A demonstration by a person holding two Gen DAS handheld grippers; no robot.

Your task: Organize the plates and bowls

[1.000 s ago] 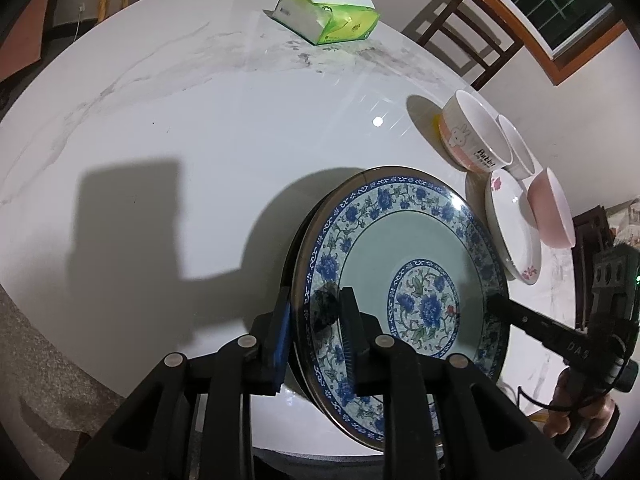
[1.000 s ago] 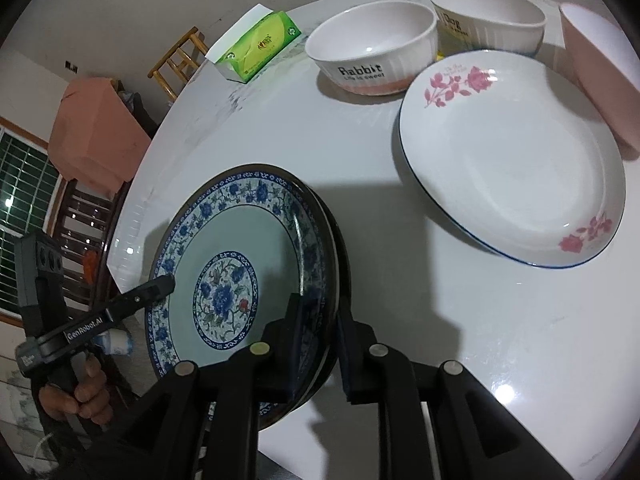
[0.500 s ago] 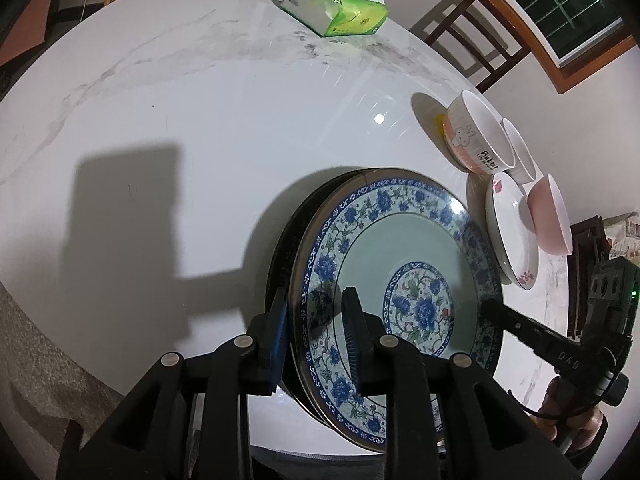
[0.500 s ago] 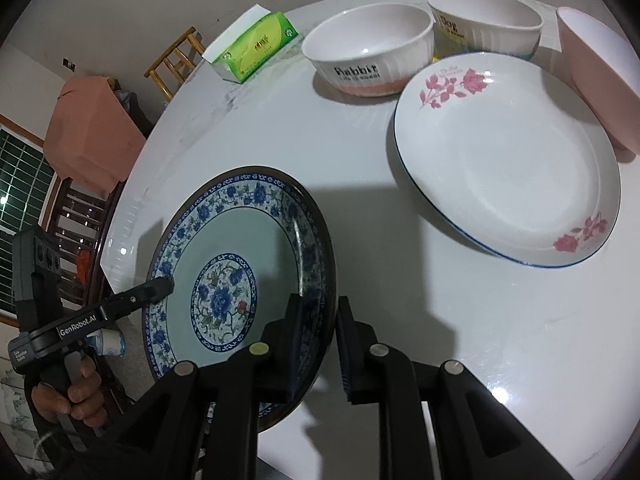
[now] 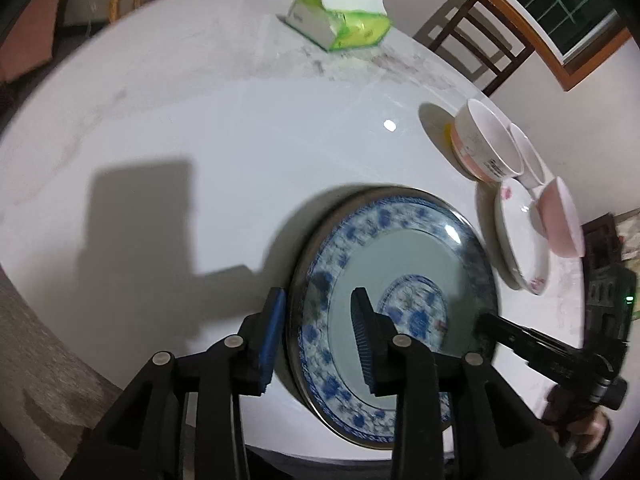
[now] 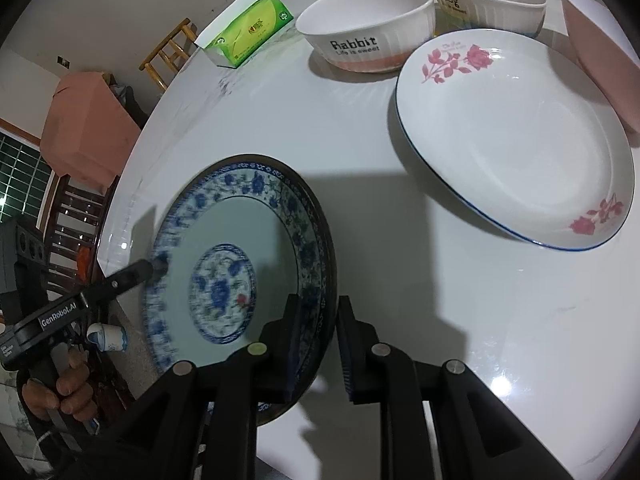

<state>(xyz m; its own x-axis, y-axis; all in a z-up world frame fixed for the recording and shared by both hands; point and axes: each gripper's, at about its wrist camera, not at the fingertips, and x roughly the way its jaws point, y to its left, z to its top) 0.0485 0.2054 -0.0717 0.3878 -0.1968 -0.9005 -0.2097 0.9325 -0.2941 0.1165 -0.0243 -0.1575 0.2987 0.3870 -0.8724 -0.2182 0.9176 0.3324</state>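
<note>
Straddling blue plate (image 5: pixel 400 248) rim: left tongs (image 5: pixel 318 334), just opening, pads clear.

Landmark: patterned plate (image 6: pixel 240 268), at the near edge of the round table (image 6: pixel 360 140).

- Right of the landmark, apart from it: flowered plate (image 6: pixel 516 140), on the table.
- Behind the flowered plate, just beside its far rim: "Rabbit" bowl (image 6: pixel 366 28) and, to that bowl's right, "Dog" bowl (image 6: pixel 488 4).
- Right of the flowered plate, at its far right rim: plain bowl (image 6: pixel 600 56).
- Far behind the landmark, well apart, near the table's far edge: tissue pack (image 6: pixel 250 32).
- Beyond the table, behind the tissue pack: wooden chair (image 6: pixel 168 56).
- Beyond the table, past the bowls: second chair (image 5: pixel 472 40).
</note>
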